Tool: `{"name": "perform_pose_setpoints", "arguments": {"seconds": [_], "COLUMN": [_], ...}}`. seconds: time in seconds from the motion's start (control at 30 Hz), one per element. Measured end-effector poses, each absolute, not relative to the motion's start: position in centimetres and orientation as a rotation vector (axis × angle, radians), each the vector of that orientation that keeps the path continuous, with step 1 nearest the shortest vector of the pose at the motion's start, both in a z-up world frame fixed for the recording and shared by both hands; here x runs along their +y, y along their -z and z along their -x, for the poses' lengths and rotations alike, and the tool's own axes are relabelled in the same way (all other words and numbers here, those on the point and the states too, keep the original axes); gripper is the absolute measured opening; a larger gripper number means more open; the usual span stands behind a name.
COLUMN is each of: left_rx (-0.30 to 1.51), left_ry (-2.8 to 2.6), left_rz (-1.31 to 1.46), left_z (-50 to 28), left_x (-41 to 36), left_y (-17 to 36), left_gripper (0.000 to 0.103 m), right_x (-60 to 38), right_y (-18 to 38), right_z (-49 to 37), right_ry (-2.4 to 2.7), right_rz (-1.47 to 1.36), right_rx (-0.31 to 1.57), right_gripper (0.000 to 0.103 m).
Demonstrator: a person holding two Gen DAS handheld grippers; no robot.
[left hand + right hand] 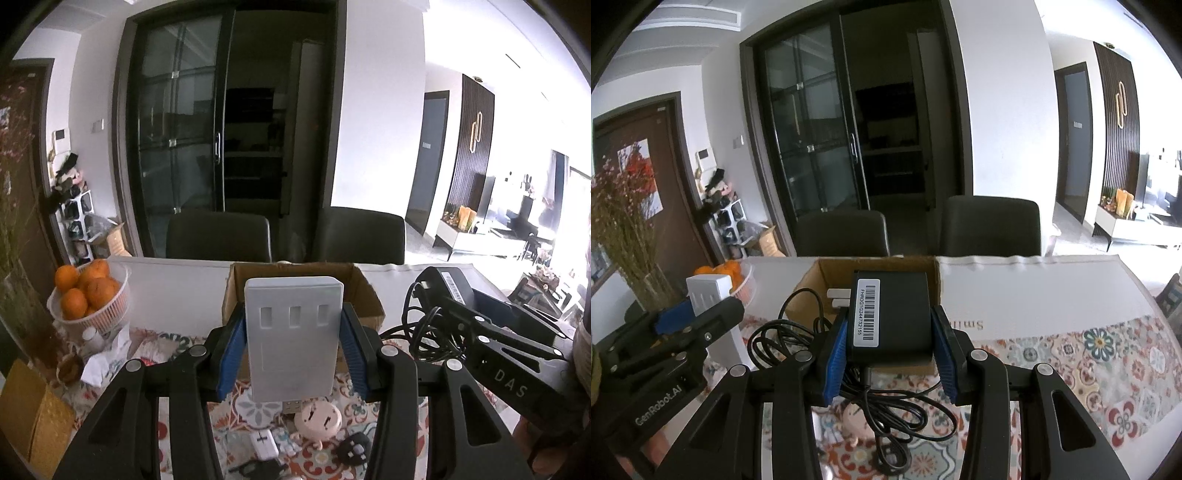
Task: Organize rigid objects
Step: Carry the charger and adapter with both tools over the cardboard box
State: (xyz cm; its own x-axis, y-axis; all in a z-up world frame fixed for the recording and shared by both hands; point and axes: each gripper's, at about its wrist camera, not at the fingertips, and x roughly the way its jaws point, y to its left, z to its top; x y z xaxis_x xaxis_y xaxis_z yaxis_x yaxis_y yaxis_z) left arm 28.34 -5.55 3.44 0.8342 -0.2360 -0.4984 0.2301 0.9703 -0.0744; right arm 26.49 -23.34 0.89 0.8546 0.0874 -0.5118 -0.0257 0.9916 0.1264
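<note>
While I watch through the left wrist camera, my left gripper (293,343) has its blue-padded fingers (232,354) pressed against both long sides of a flat white rectangular plastic USB hub (293,332), so its jaws are narrowed to the hub's width. That hub sits right between the fingertips and stands upright, its long axis running up and away from the gripper, three slot-shaped ports facing me and a metal USB plug (293,407) poking out of its lower end toward the gripper body. Just beyond its top edge lies the open brown cardboard box (364,295). Through the right wrist camera, my right gripper (890,350) clamps a black rectangular power adapter (905,314) in the same way, pads on its two sides, long axis pointing forward away from the gripper, white barcode label (867,314) facing up. Its tangled black cable (886,410) hangs from the near end, below the fingers. Directly ahead of the adapter and partly under it sits the box (812,280), on a patterned floral tablecloth (1108,354).
</note>
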Motion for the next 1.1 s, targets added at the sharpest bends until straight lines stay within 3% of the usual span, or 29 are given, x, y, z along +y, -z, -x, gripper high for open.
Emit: {"name": "perform_pose_setpoints", "arguments": {"seconds": [0.4, 1.1], "left_rx": [0.601, 0.862], "left_ry": [0.289, 0.305], "left_rz": [0.036, 0.004], "left_z": [-35.3, -47.7], "left_x": [-6.0, -7.9], "left_y": [-4.2, -1.1], "left_gripper": [0.048, 0.048], "right_x": [-23.9, -25.1], "right_y": [-2.5, 1.9], "right_z": [-33.7, -47.7], "right_ry": [-0.078, -0.102], "right_rz": [-0.148, -0.229], "right_rx": [0.59, 0.864], "right_gripper": [0.043, 0.043]}}
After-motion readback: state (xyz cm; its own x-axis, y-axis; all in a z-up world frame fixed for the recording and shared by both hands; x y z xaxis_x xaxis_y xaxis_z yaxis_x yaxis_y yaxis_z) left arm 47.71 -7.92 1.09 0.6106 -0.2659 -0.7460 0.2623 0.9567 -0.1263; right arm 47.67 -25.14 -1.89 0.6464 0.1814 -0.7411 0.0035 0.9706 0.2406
